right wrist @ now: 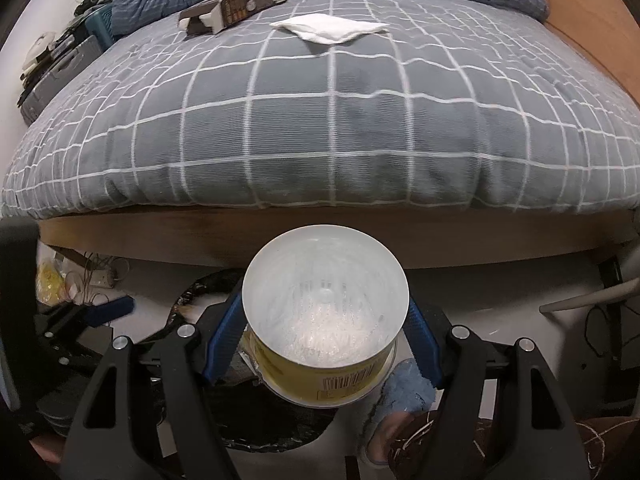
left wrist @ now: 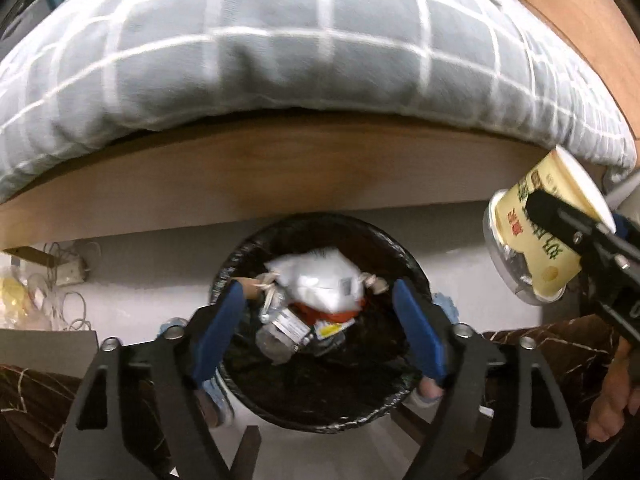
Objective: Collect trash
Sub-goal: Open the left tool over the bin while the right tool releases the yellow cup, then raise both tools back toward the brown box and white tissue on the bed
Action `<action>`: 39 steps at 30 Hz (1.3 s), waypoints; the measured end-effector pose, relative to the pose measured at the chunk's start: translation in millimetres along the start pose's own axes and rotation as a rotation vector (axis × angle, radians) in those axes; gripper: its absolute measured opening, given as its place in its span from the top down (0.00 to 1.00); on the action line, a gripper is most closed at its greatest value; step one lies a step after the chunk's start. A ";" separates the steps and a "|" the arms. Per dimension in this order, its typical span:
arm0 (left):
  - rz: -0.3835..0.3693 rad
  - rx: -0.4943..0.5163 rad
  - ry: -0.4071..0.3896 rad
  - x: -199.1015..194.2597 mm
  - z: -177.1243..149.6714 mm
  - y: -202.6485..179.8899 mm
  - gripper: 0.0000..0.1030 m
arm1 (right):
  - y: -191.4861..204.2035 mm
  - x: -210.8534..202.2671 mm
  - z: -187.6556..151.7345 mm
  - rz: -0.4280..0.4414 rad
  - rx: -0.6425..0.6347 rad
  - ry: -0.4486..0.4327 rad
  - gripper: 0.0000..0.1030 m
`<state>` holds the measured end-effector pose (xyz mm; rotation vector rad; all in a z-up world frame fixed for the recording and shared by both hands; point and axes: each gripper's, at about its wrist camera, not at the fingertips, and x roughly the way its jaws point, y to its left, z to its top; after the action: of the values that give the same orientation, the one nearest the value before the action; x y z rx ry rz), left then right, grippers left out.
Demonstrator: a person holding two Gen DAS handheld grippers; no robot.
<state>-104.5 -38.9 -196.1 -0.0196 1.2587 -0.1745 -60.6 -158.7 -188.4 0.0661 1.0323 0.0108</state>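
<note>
A round bin with a black liner (left wrist: 320, 400) stands on the floor by the bed, holding a white bag (left wrist: 320, 284) and other wrappers. My left gripper (left wrist: 320, 332) hovers open and empty right above it. My right gripper (right wrist: 326, 344) is shut on a yellow paper cup (right wrist: 326, 308), its white inside facing the camera; the cup also shows in the left wrist view (left wrist: 540, 240), up right of the bin. The bin's rim (right wrist: 188, 296) lies below and left of the cup. A white tissue (right wrist: 330, 28) and a dark carton (right wrist: 236, 6) lie on the bed.
The bed with a grey checked duvet (right wrist: 320, 128) and wooden frame (left wrist: 280, 184) is straight ahead. Cables and a power strip (left wrist: 68, 272) lie on the floor at the left. The person's slippered feet (right wrist: 404, 396) flank the bin. Clutter (right wrist: 52, 64) is stacked at the bed's far left.
</note>
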 end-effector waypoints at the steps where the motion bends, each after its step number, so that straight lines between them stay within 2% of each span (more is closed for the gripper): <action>1: 0.006 -0.018 -0.012 -4.2 0.4 7.9 0.19 | 4.7 1.2 0.9 0.007 -0.005 0.002 0.33; 8: 0.054 -0.088 -0.083 -30.8 -0.2 45.9 0.06 | 31.6 6.5 2.3 0.047 -0.025 0.026 0.33; 18: 0.083 -0.146 -0.100 -48.1 -13.7 83.5 0.06 | 75.0 17.7 -6.1 0.091 -0.081 0.083 0.33; 30: 0.091 -0.175 -0.089 -48.0 -16.7 98.0 0.06 | 100.1 31.9 -10.5 0.075 -0.134 0.128 0.31; 33: 0.087 -0.173 -0.085 -46.2 -17.3 97.8 0.06 | 99.5 30.2 -8.5 0.060 -0.126 0.114 0.19; 39: 0.085 -0.168 -0.096 -48.1 -14.9 92.9 0.06 | 92.7 15.6 1.7 0.018 -0.128 0.067 0.13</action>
<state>-121.6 60.8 -165.5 -0.1176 1.1731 0.0061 -49.1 -65.7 -195.3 -0.0414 1.0953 0.0963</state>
